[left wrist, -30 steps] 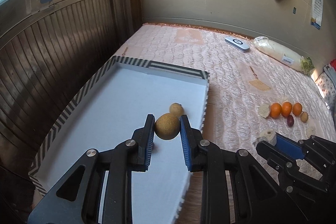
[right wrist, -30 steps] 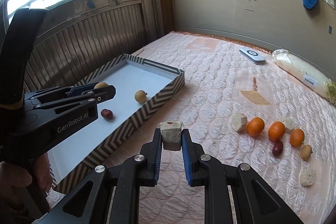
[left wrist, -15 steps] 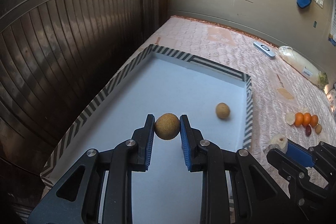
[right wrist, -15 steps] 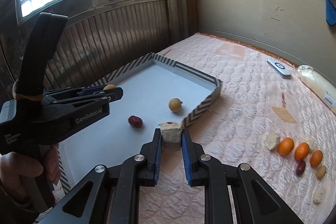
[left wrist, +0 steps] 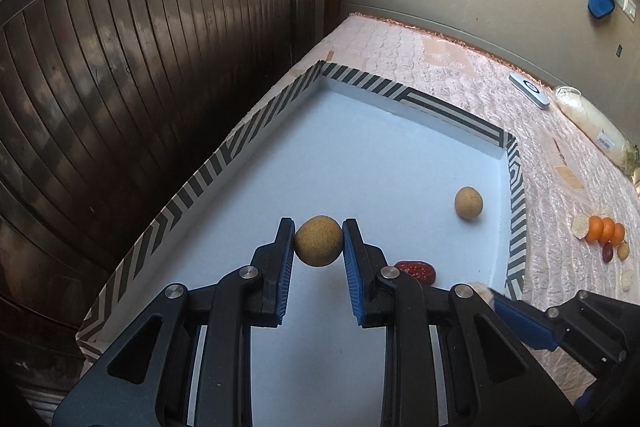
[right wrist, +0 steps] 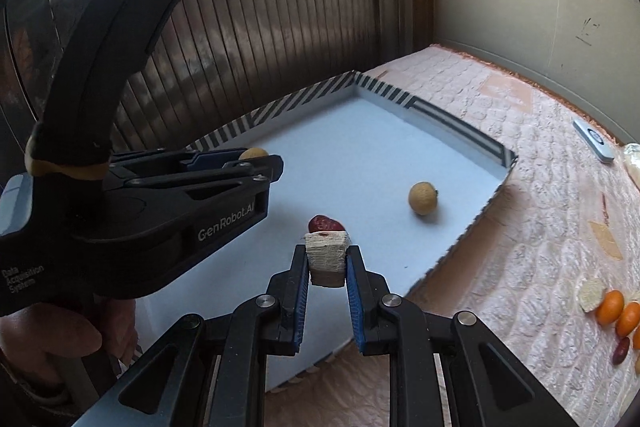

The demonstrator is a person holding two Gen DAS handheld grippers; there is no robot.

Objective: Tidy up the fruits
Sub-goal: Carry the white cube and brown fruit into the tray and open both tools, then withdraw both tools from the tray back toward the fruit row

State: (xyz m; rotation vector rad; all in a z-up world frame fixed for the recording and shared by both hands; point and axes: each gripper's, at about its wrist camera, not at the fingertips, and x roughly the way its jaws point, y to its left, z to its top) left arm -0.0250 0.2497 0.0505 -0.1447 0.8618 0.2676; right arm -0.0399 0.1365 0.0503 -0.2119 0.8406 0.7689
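Observation:
My left gripper [left wrist: 319,241] is shut on a round tan fruit [left wrist: 319,242] and holds it above the white floor of the striped-rim tray [left wrist: 452,113]. My right gripper [right wrist: 327,261] is shut on a pale fibrous cut chunk [right wrist: 327,257] over the tray's near part. In the tray lie another round tan fruit [left wrist: 468,202] and a red date [left wrist: 416,270]; both also show in the right wrist view, the tan fruit [right wrist: 422,197] and the date [right wrist: 326,224]. The left gripper [right wrist: 256,157] appears at the left of the right wrist view.
On the quilted pink bed [left wrist: 560,195], right of the tray, lie three oranges [left wrist: 606,229], a date, a small tan fruit and pale chunks [left wrist: 579,225]. A white remote [left wrist: 530,89] and a plastic-wrapped bundle [left wrist: 592,127] lie farther back. A dark wooden panel wall [left wrist: 140,67] borders the tray's left side.
Both grippers have moved left and forward over the tray with their fruit still held. The red date has come into the left wrist view.

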